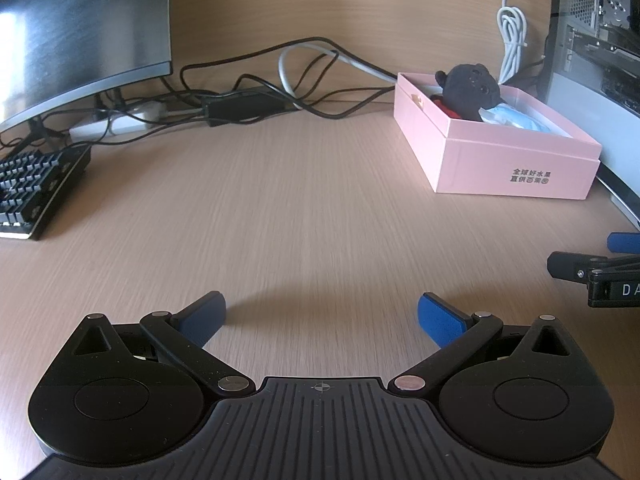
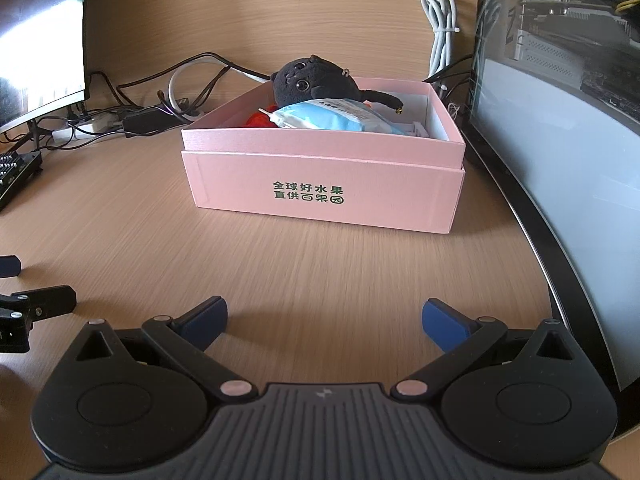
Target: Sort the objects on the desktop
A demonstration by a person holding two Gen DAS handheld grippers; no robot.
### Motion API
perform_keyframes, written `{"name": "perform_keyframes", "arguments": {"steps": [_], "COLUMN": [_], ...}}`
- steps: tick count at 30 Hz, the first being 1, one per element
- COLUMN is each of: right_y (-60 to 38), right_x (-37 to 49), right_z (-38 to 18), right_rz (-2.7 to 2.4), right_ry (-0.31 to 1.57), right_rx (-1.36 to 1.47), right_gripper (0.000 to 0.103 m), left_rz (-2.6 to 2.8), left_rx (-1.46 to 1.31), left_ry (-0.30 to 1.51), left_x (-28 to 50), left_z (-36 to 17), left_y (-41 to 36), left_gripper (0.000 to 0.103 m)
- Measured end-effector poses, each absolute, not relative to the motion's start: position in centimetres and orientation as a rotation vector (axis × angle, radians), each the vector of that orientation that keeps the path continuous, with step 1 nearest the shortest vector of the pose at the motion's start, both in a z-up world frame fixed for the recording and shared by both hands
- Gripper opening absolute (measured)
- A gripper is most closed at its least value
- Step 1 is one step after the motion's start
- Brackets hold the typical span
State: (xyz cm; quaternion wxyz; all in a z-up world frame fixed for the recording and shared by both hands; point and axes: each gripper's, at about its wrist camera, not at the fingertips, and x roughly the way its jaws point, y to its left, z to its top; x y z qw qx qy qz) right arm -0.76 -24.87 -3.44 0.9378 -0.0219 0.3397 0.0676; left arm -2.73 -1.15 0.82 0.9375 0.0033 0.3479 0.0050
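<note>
From the left wrist we see our left gripper spread wide and empty over the desk. The pink box sits ahead to the right, a dark plush and a blue pack inside; the box wall hides their lower parts. A keyboard, far left of the box, is cut off.

From the right wrist, our right gripper is also wide and empty, the box straight ahead. Something red behind the pack is too hidden to name.

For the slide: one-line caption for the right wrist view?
Open right hand-held gripper faces a pink box holding a black plush toy and blue packet.
</note>
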Motion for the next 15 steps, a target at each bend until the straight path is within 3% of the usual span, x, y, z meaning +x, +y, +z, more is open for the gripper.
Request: {"name": "perform_keyframes", "arguments": {"steps": [15], "right_y": [-24.86], "right_x": [-0.74], "right_z": [-3.42], "right_rz": [0.138], "right_ry": [0.694], "right_rx": [-0.045], "right_gripper": [0.103], "left_rz": [0.015], "left_rx": [0.008], "left_ry": [0.709], "left_x": [-2.83], "left_z": [0.85], "left_y": [-1.20], "left_gripper": [0.103]}}
